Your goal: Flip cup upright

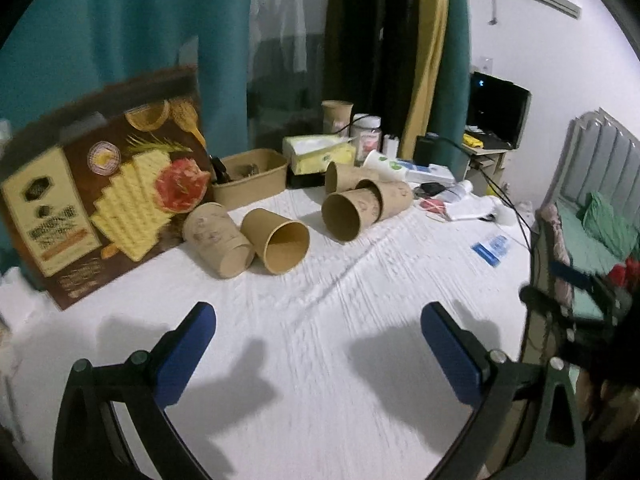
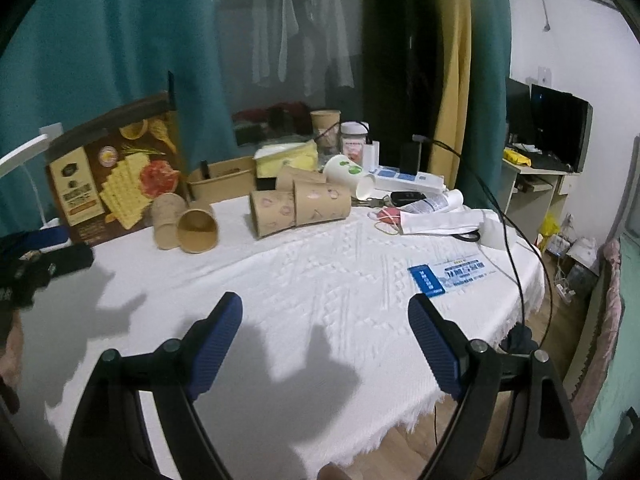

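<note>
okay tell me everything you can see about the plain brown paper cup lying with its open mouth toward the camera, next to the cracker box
The plain brown paper cup looks like unprinted kraft paper with a rolled rim. It lies on its side on the white tablecloth, open mouth facing the cameras and apparently empty. Its side rests against a printed brown cup, also tipped over, which lies by the cracker box. Neither gripper touches it.

Teal curtains (image 2: 100, 52), white wall (image 2: 560, 40)
</note>
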`<state>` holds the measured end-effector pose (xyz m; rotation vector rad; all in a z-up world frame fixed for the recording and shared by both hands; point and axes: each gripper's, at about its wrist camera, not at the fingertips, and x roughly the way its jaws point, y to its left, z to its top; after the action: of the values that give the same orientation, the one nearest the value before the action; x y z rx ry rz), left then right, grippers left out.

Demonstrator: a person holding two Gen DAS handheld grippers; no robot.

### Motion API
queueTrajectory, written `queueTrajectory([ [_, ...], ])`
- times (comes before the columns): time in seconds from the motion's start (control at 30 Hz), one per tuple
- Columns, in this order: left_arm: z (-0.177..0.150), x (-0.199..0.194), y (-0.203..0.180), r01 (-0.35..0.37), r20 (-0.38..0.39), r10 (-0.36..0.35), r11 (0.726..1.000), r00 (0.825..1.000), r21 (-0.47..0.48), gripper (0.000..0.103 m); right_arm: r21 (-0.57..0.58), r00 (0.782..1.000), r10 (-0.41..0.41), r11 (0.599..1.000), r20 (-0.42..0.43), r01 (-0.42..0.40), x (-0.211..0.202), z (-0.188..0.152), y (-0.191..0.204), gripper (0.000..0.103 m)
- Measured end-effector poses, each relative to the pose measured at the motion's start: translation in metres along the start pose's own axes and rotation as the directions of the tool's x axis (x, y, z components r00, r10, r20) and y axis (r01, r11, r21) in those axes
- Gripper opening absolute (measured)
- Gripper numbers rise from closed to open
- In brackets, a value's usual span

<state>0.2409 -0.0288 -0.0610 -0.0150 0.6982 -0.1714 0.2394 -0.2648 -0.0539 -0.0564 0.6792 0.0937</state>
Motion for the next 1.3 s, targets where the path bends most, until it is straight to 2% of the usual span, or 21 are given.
queueTrajectory([
  [0.23,0.047,0.084,0.026,0.026,-0.078,-0.031,0.997,0.996,-0.077,0.102,0.031,0.998,0.029,0.999,-0.058,-0.028,0.069,0.03,-0.014,0.083],
  [0.5,0.087,0.153,0.047,0.023,-0.138,-0.039,0.993,0.99,-0.118,0.102,0.03,0.998,0.045,0.999,-0.04,-0.044,0.097,0.052,-0.013,0.083],
  [0.6,0.092,0.175,0.053,0.023,-0.183,-0.047,0.991,0.982,-0.13,0.095,0.04,0.998,0.054,0.998,-0.044,-0.053,0.102,0.051,-0.013,0.083],
  [0.67,0.092,0.189,0.057,0.007,-0.212,-0.035,0.991,0.977,-0.135,0.094,0.05,0.997,0.06,0.997,-0.048,-0.058,0.104,0.049,-0.015,0.083],
  [0.73,0.09,0.199,0.057,-0.006,-0.235,-0.025,0.992,0.972,-0.13,0.088,0.06,0.997,0.064,0.996,-0.051,-0.061,0.106,0.048,-0.017,0.083],
  [0.87,0.087,0.206,0.054,-0.047,-0.242,0.024,0.995,0.97,-0.09,0.087,0.074,0.996,0.067,0.995,-0.051,-0.063,0.105,0.046,-0.02,0.083],
  [0.97,0.085,0.211,0.054,-0.014,-0.27,-0.015,0.994,0.963,-0.106,0.083,0.085,0.996,0.071,0.994,-0.047,-0.067,0.102,0.045,-0.022,0.083],
  [1.03,0.081,0.214,0.046,0.009,-0.292,-0.032,0.997,0.956,-0.081,0.082,0.089,0.996,0.078,0.993,-0.044,-0.073,0.099,0.044,-0.023,0.083],
  [1.13,0.078,0.218,0.037,0.003,-0.297,-0.012,1.0,0.955,-0.028,0.082,0.092,0.996,0.086,0.992,-0.039,-0.082,0.095,0.041,-0.023,0.083],
  [1.2,0.077,0.225,0.04,0.015,-0.323,-0.032,0.998,0.946,-0.056,0.079,0.095,0.995,0.089,0.992,-0.041,-0.085,0.094,0.04,-0.024,0.083],
  [1.3,0.079,0.229,0.039,0.002,-0.322,-0.017,0.999,0.946,-0.045,0.074,0.101,0.995,0.091,0.991,-0.043,-0.087,0.092,0.037,-0.026,0.083],
])
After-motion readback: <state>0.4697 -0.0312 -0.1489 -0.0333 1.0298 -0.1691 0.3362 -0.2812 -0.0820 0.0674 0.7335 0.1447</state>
